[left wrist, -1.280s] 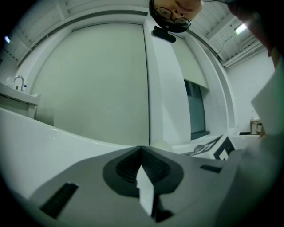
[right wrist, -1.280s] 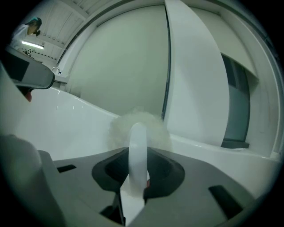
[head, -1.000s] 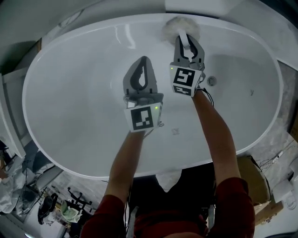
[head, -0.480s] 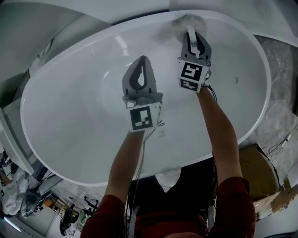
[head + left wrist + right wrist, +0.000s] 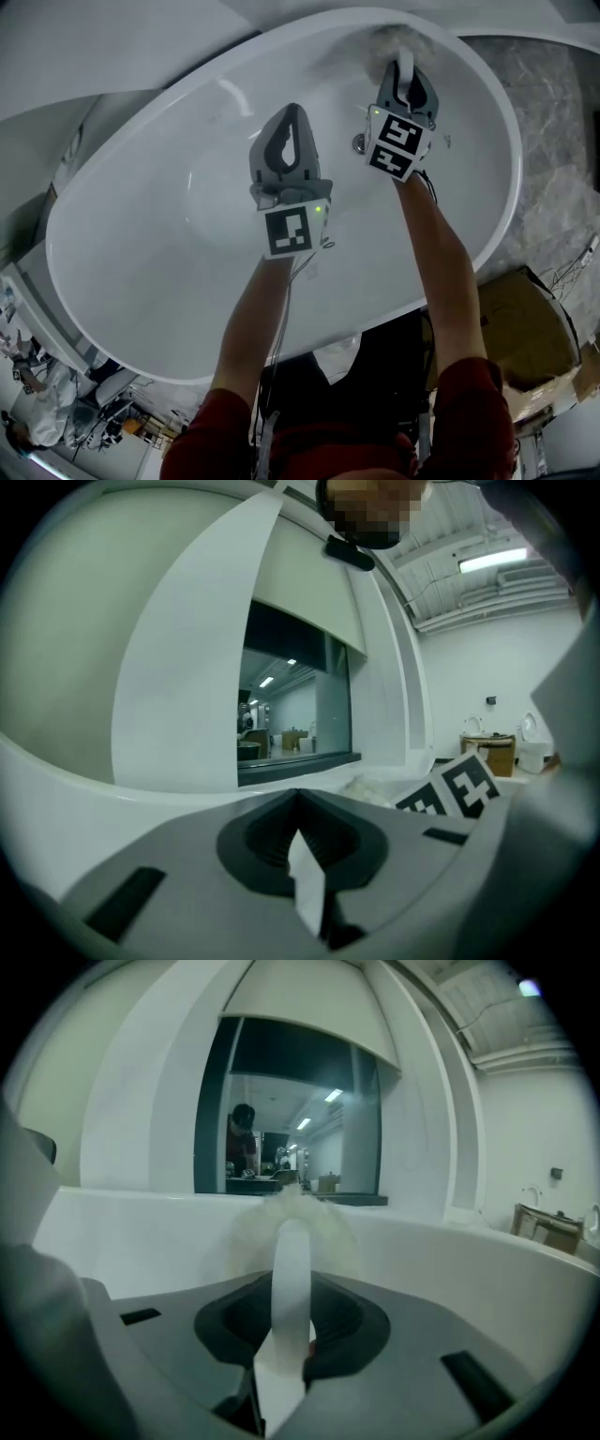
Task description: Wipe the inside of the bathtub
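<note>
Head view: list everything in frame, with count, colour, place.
bathtub: one, white, oval, fills most of the view
drain: one, grey, tub floor just left of the right gripper
brush: one, white and fluffy, against the tub's far inside wall
cardboard box: one, brown, outside the tub at lower right
left gripper: one, grey, jaw tips together, over the tub floor
right gripper: one, grey, shut on the brush's white handle
sleeves: two, dark red, bottom edge
</note>
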A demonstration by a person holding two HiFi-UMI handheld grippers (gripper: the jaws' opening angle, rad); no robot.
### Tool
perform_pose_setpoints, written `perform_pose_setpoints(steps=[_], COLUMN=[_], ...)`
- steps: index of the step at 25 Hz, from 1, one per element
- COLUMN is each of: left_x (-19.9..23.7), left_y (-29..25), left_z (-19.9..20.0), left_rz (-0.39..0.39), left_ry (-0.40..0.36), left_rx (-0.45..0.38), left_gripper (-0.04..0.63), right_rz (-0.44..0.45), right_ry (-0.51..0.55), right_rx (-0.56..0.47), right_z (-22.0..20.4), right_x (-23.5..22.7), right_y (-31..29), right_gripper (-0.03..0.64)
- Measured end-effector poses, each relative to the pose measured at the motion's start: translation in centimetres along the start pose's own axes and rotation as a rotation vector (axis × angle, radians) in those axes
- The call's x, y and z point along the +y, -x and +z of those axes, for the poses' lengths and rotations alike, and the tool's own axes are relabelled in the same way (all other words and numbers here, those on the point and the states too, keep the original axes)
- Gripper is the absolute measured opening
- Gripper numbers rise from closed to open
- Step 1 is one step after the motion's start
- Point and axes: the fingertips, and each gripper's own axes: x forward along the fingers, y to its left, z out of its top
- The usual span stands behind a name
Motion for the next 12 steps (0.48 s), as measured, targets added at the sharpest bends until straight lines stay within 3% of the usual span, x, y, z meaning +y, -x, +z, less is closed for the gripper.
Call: perform_pose_setpoints(steps=[12], left_x=[-0.2], left_y=[0.4], left_z=[1.0], left_rz=[-0.004], left_ry=[0.014], left_rx=[-0.010], left_gripper=[0.015], right_rz=[-0.023], right_ry=[0.006], right_rx=[0.025], right_z=[0.0], right_x=[-0.6], right_y=[0.3], right_gripper=[0.095])
